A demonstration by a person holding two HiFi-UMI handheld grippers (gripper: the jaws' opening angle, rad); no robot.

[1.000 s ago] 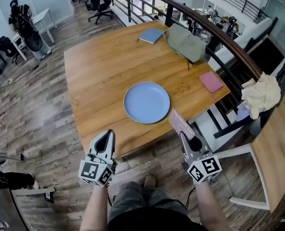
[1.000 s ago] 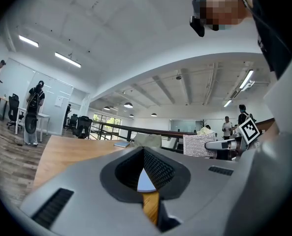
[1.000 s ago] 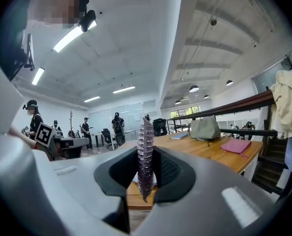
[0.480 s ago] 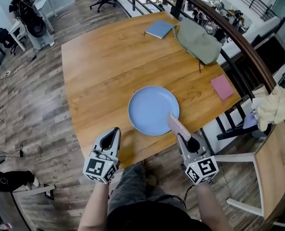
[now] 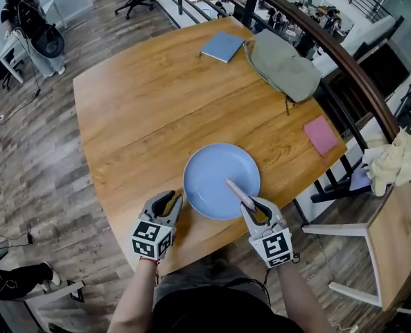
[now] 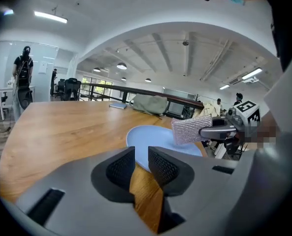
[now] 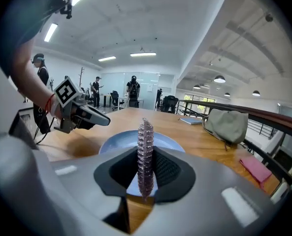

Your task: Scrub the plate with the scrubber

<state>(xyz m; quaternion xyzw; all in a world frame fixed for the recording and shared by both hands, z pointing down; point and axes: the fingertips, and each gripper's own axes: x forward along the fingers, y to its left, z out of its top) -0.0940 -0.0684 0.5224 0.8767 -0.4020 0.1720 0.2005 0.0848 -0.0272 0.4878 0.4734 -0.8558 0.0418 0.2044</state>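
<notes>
A round blue plate point(image 5: 212, 172) lies on the wooden table point(image 5: 143, 109) near its front edge. My right gripper point(image 5: 250, 205) is shut on a thin pink scrubber point(image 5: 238, 191), which stands on edge above the plate's near right part. In the right gripper view the scrubber point(image 7: 146, 151) rises between the pads, with the plate point(image 7: 118, 142) behind it. My left gripper point(image 5: 170, 198) hovers over the table just left of the plate's rim. Its jaws stand a narrow gap apart, holding nothing. The left gripper view shows the plate point(image 6: 143, 137) and the scrubber point(image 6: 190, 130) ahead.
An olive bag point(image 5: 285, 64) and a blue notebook point(image 5: 222, 47) lie at the table's far side, and a pink notebook point(image 5: 321, 135) at its right corner. A dark railing point(image 5: 330, 50) runs along the right. A cream cloth point(image 5: 392, 161) lies on a neighbouring table.
Both grippers have moved forward from beyond the table's front edge. The scrubber has come in over the plate, and the left gripper has reached the plate's left rim.
</notes>
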